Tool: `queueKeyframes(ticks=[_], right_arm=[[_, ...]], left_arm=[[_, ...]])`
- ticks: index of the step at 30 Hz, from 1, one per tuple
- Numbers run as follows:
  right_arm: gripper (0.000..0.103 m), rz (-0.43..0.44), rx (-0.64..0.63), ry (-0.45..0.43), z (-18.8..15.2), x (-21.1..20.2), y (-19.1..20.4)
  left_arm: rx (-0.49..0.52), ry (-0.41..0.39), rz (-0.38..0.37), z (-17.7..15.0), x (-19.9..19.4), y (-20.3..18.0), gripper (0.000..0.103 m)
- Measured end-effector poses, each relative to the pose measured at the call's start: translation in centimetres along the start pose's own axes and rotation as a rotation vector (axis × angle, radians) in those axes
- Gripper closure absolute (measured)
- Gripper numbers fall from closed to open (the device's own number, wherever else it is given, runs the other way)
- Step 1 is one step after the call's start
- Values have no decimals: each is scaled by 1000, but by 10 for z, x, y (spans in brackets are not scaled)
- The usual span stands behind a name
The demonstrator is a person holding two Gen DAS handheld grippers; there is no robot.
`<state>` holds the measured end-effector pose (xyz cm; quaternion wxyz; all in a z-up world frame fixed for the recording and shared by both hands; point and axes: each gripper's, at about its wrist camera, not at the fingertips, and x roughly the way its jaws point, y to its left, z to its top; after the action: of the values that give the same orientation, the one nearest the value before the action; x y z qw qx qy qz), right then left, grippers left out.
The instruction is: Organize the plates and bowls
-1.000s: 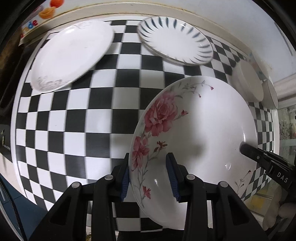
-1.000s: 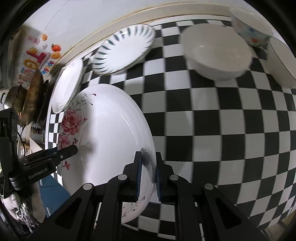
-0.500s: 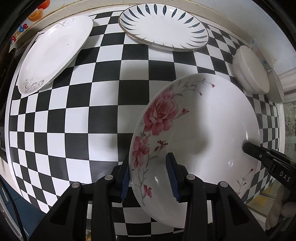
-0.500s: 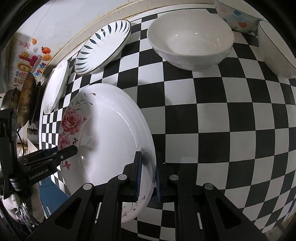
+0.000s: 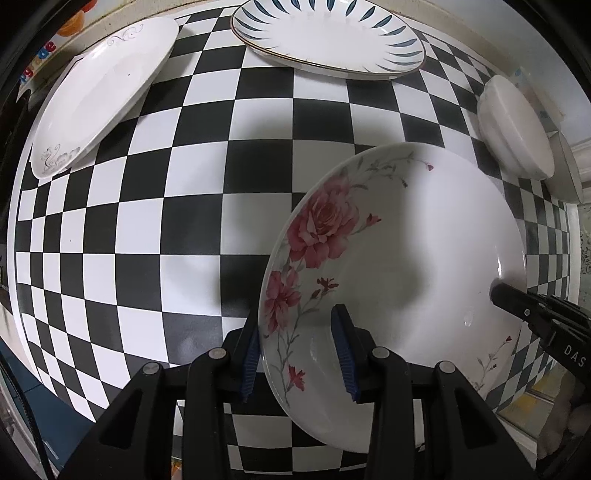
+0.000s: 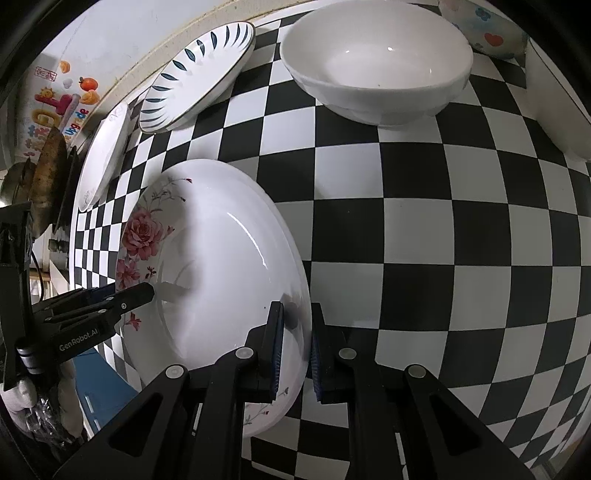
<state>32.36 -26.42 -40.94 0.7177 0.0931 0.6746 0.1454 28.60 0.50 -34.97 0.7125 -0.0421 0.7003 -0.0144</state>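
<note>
While the blue-padded fingers point(image 5: 341, 354) of the left gripper point(image 5: 297, 350) straddle the near rim of the rose-patterned plate point(image 5: 399, 266), one pad under it and one inside, the right gripper point(image 6: 295, 343) clamps the opposite rim between nearly closed pads. The plate hangs tilted between the two grippers above the checkered tabletop point(image 5: 177, 229), its shadow falling on the squares beneath. Compared with a second ago the grips are unchanged, but the plate has travelled toward the back of the table: the blue-striped plate point(image 5: 325, 37) and the plain white plate with grey scrollwork point(image 5: 99, 92) now sit larger and closer in the left view, and the white bowl point(image 6: 376, 62) looms nearer in the right view. Beyond that bowl lie a bowl with heart and flower prints point(image 6: 484, 29) and a further white dish point(image 6: 561, 110) at the right edge. A pale wall with colourful stickers point(image 6: 62, 107) borders the table, and a dark pan point(image 6: 48, 177) stands off its left end.
</note>
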Motion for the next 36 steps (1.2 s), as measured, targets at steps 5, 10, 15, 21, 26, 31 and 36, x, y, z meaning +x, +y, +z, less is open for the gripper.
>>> queueKeyframes(ticks=[5, 10, 15, 21, 26, 31, 36], right_arm=[[88, 28, 41, 33, 6, -7, -5], [70, 38, 7, -67, 23, -67, 22], [53, 126, -161, -96, 84, -76, 116], [53, 138, -285, -25, 186, 4, 231], [53, 76, -322, 47, 246, 70, 287], [53, 33, -327, 96, 275, 111, 306], [60, 16, -306, 135, 292, 139, 308]], left_arm=[[-31, -11, -41, 0, -12, 5, 69], [-188, -133, -80, 5, -74, 67, 68], [-353, -204, -103, 21, -98, 150, 63], [-526, -186, -122, 52, -78, 234, 63], [-556, -165, -130, 76, -56, 266, 63], [-576, -129, -150, 93, -35, 284, 63], [-549, -100, -164, 104, -21, 283, 63]])
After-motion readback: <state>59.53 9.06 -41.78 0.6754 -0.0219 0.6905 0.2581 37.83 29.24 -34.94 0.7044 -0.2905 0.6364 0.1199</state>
